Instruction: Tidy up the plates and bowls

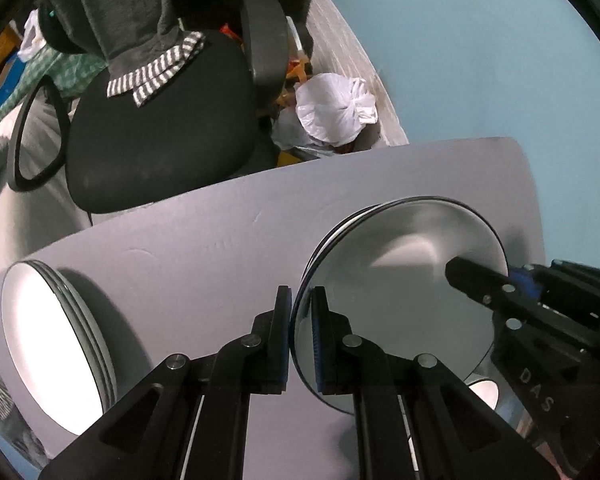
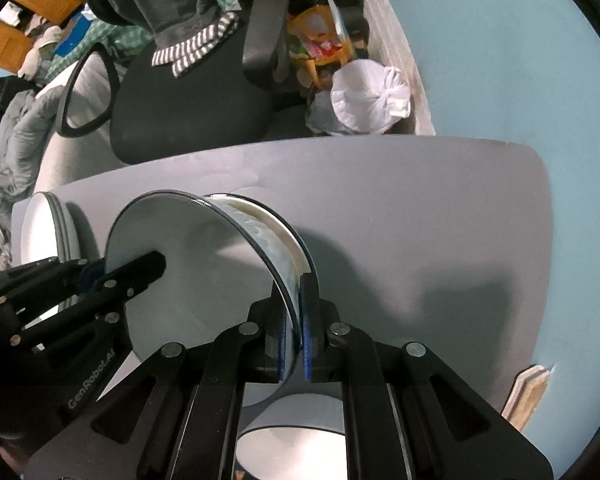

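While pinched on opposite rims, held above the grey table (image 1: 188, 240): one white, dark-rimmed bowl (image 1: 400, 280), clamped on one rim by the left gripper (image 1: 300, 336), one finger outside the wall and one inside, and on the far rim by the right gripper (image 2: 296, 340), gripped the same way, jaws narrowed onto the thin wall. Seen in the right wrist view as a deep bowl (image 2: 204, 264) with a pale patterned outer wall. Resting on the table well to the left: a stack of white plates (image 1: 56, 344). Just below the held bowl, near the lower edge: another white dish (image 2: 292, 436), partly hidden. Beyond the table: a black office chair (image 1: 160, 120) draped with a grey striped cloth (image 1: 156, 68), and a white plastic bag (image 1: 336, 108) against the pale blue wall (image 1: 480, 60).
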`<state>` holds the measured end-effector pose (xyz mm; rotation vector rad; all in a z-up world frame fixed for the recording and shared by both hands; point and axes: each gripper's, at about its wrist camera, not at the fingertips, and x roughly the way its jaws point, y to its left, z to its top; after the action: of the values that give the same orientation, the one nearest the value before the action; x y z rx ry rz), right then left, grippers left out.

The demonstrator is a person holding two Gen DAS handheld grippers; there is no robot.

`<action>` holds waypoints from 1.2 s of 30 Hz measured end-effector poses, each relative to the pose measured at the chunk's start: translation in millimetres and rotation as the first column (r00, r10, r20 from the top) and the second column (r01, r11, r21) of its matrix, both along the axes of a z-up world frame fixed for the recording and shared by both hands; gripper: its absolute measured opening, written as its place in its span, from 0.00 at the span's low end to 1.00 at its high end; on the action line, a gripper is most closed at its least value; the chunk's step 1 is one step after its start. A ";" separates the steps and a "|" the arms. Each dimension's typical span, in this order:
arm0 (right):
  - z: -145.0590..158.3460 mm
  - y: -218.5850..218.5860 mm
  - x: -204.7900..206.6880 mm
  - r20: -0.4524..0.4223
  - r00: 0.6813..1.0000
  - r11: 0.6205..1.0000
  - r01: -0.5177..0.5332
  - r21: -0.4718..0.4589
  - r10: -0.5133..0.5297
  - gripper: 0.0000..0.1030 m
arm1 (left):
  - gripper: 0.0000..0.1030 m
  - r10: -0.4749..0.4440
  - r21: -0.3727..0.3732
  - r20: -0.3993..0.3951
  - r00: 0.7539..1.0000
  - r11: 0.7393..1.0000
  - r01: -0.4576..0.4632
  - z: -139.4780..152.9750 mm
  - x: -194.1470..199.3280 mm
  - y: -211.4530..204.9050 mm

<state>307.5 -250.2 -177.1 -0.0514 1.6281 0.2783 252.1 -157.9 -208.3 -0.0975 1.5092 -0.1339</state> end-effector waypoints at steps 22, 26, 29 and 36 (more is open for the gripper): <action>32.5 -5.7 -5.0 0.103 0.995 0.999 0.005 -0.045 0.000 0.39 | 0.40 0.008 0.051 0.105 0.994 0.999 -0.013 39.7 -14.5 19.3; 48.3 -7.1 -10.0 0.147 0.989 0.999 0.014 -0.046 -0.007 0.49 | 0.52 0.004 0.057 0.178 0.984 0.998 -0.015 62.9 -23.7 21.1; 58.8 -9.3 -13.5 0.167 0.986 0.999 0.026 -0.035 -0.020 0.57 | 0.52 -0.004 0.051 0.212 0.977 0.999 -0.007 78.6 -29.8 20.4; 79.9 -14.5 -20.3 0.194 0.980 0.998 0.058 -0.013 -0.054 0.63 | 0.67 0.011 0.036 0.287 0.958 0.999 -0.023 109.2 -44.8 22.3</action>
<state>287.3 -264.7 -97.2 -0.0455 1.4364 0.2080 207.3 -135.6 -99.2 -0.0569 1.2198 -0.0999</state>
